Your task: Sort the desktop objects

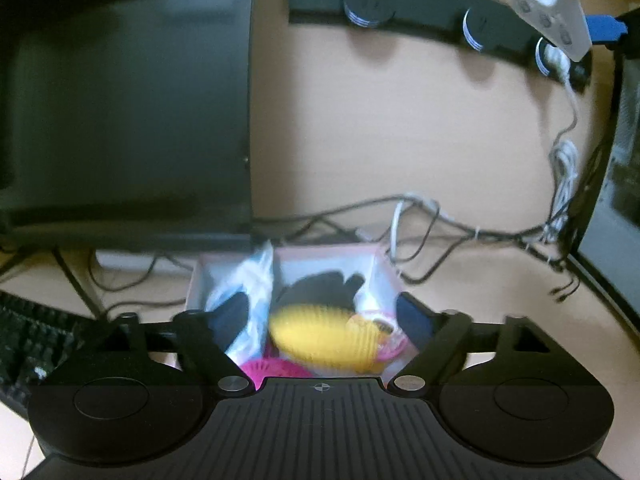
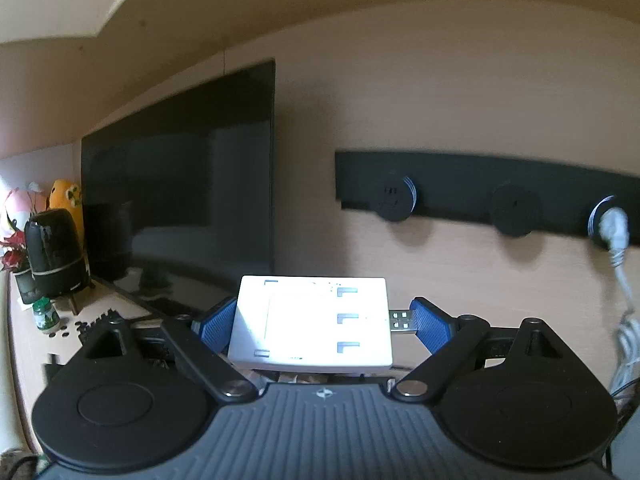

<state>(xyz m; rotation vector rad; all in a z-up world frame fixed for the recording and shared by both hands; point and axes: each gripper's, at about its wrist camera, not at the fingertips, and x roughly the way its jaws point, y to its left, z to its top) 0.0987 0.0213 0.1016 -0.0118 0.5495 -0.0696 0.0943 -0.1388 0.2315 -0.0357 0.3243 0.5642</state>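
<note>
A pink-rimmed white box [image 1: 320, 250] sits on the desk below my left gripper [image 1: 324, 312]. It holds a ribbed yellow thing [image 1: 320, 340], a pink slotted disc [image 1: 276, 368], a clear plastic bag [image 1: 256, 280] and a black item [image 1: 324, 288]. The left jaws stand wide apart above the box, gripping nothing. My right gripper [image 2: 320, 322] is shut on a white USB hub [image 2: 304, 336]: one blue pad presses its left side, the other its USB plug [image 2: 400, 322]. The hub [image 1: 548, 4] also shows at the top right of the left wrist view, raised high near the wall.
A dark monitor [image 1: 128, 100] [image 2: 180, 184] stands at left. A black socket rail [image 1: 420, 4] [image 2: 480, 184] runs along the wall, with a white plug [image 2: 614, 228] in it. Tangled cables [image 1: 420, 220] lie behind the box. A keyboard [image 1: 24, 344], a black canister [image 2: 56, 248] and plush toys [image 2: 66, 200] are at left.
</note>
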